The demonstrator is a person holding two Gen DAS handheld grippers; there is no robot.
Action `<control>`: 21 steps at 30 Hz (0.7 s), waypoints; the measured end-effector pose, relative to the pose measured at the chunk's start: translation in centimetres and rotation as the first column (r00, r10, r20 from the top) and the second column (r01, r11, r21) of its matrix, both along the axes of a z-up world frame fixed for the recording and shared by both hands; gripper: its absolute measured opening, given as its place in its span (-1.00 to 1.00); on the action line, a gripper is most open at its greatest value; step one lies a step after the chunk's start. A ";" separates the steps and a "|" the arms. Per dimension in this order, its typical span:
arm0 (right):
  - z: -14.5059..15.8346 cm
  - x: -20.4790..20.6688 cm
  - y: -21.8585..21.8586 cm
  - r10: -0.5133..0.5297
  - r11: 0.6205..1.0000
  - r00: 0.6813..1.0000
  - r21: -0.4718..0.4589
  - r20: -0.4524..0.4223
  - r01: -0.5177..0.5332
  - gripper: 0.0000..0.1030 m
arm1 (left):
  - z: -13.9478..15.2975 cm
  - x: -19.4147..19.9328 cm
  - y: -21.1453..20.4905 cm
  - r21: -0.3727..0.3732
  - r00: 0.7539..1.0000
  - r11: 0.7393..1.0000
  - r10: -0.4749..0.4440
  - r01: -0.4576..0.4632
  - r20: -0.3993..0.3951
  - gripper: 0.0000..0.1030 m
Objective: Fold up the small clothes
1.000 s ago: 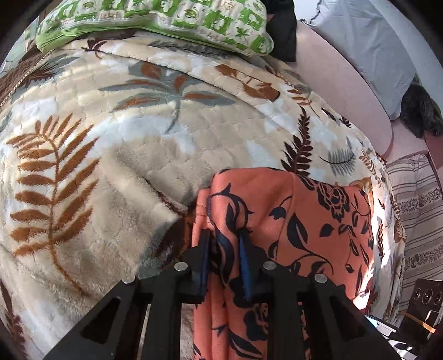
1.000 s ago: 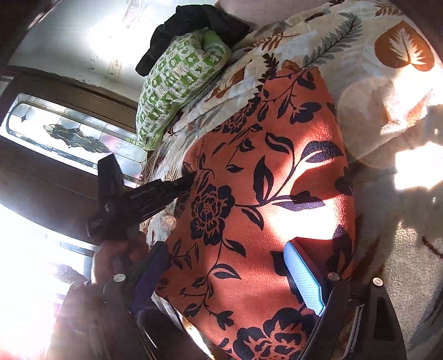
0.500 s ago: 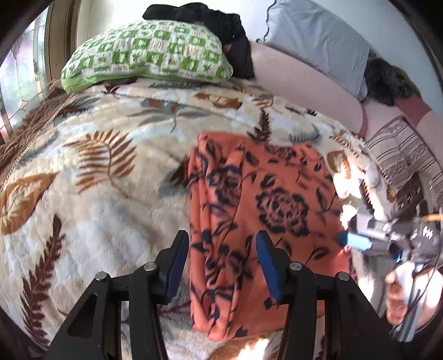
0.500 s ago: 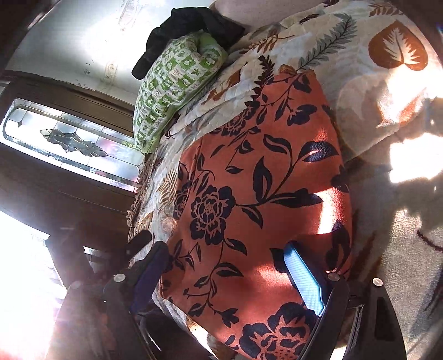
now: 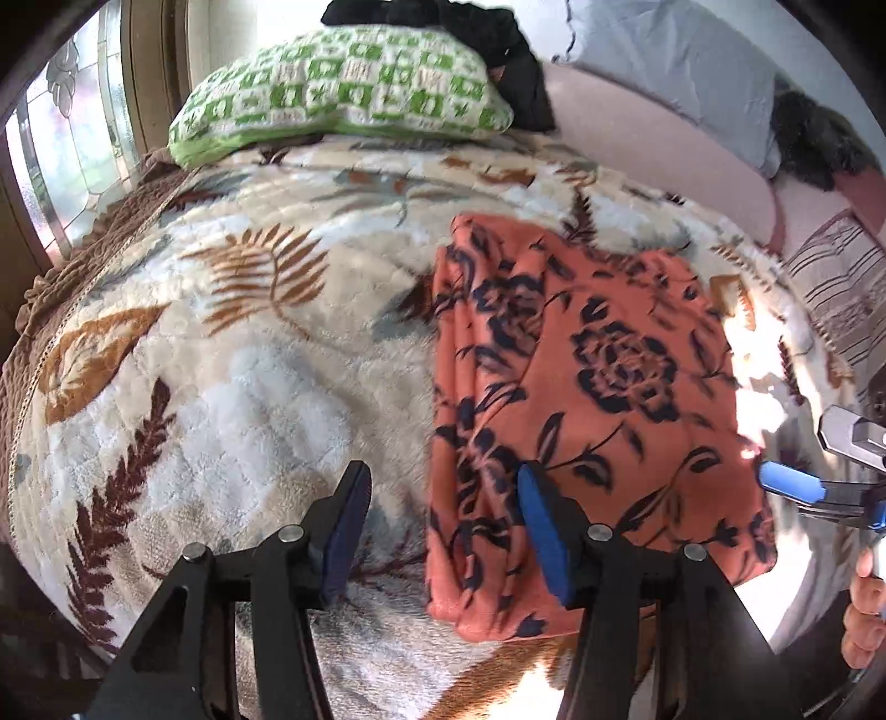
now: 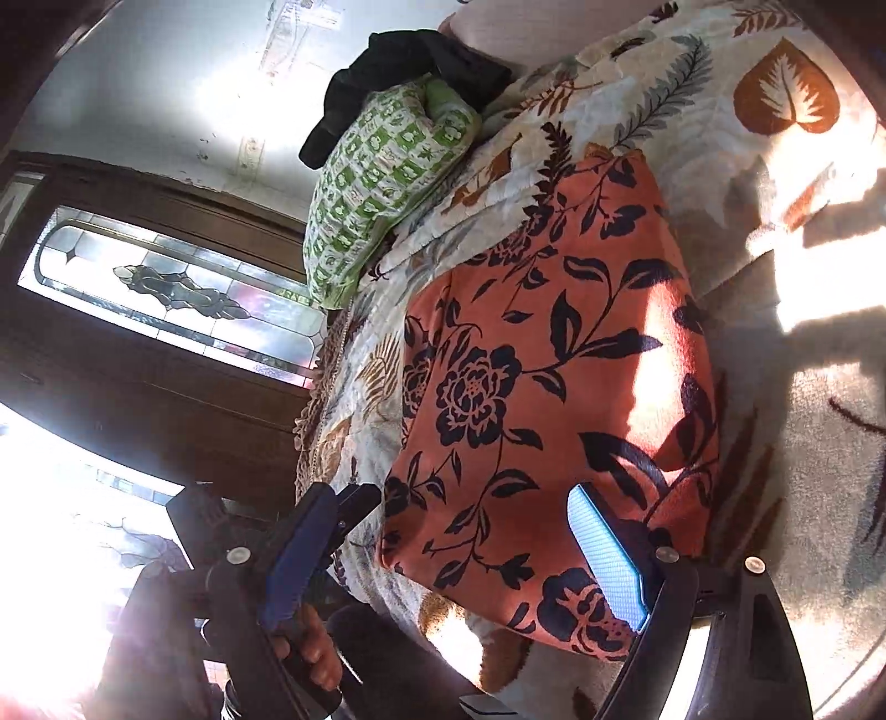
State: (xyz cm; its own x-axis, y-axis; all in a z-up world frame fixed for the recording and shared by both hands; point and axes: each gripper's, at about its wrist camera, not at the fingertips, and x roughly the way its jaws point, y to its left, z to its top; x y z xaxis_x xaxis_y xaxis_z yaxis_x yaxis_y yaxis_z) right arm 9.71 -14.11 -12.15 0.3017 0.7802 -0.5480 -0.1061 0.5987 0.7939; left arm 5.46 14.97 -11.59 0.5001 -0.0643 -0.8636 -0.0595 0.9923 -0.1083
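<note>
An orange garment with dark blue flowers (image 5: 587,399) lies folded in a rough rectangle on a cream leaf-patterned blanket (image 5: 221,387). It also shows in the right wrist view (image 6: 542,387). My left gripper (image 5: 443,526) is open and empty, raised above the garment's near left edge. My right gripper (image 6: 454,559) is open and empty, its jaws spread wide over the garment's near end. The right gripper also shows at the right edge of the left wrist view (image 5: 797,487).
A green-and-white checked pillow (image 5: 343,94) and a black garment (image 5: 487,39) lie at the far end of the bed. A grey pillow (image 5: 681,72) rests on the pink couch back. A striped cloth (image 5: 841,288) is at right. A stained-glass window (image 6: 177,293) is at left.
My left gripper let go of the garment's left edge, opened and pulled back and up. The right gripper stayed open over the garment's near end.
</note>
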 end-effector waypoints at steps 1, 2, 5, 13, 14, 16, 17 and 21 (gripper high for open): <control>-1.1 0.2 0.1 0.002 1.000 0.999 -0.023 -0.042 -0.003 0.71 | -0.9 0.1 0.2 -0.021 0.999 1.000 0.014 -0.014 -0.034 0.10; -2.3 0.4 0.2 0.002 0.999 0.997 -0.043 -0.083 -0.006 0.71 | -1.1 0.0 0.6 -0.045 0.999 0.999 0.030 -0.031 -0.036 0.10; -2.3 0.3 -0.1 -0.005 1.000 0.996 -0.026 -0.088 0.003 0.71 | 0.2 -0.8 0.4 -0.023 0.999 0.999 0.039 -0.038 0.015 0.11; 0.8 2.8 0.3 -0.010 1.000 1.000 -0.008 -0.009 0.010 0.71 | 1.3 -0.6 0.0 0.008 0.999 1.000 0.025 -0.025 0.038 0.10; 0.9 3.2 0.5 -0.009 1.000 1.000 -0.006 -0.006 0.009 0.71 | 1.3 -0.6 0.1 0.009 0.999 1.000 0.026 -0.026 0.038 0.10; 0.9 4.3 0.8 -0.011 1.000 1.000 0.003 -0.010 0.011 0.71 | 1.2 -0.5 0.4 0.006 0.999 1.000 0.030 -0.031 0.036 0.10; 0.8 4.9 0.9 -0.013 1.000 1.000 0.017 -0.014 0.013 0.71 | 1.2 -0.4 0.4 0.006 0.999 0.999 0.032 -0.032 0.035 0.10; -2.1 7.8 1.3 -0.045 0.999 0.995 -0.019 -0.084 0.044 0.71 | 1.0 0.0 0.7 0.012 0.999 0.999 0.034 -0.034 0.027 0.11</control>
State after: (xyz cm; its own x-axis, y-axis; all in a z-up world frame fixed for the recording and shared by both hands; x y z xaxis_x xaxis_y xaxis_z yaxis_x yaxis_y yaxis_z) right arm 17.50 -12.83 -14.28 0.2880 0.7572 -0.5863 -0.0123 0.6151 0.7884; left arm 5.51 15.66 -10.63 0.5250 -0.0364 -0.8503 -0.0901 0.9911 -0.0981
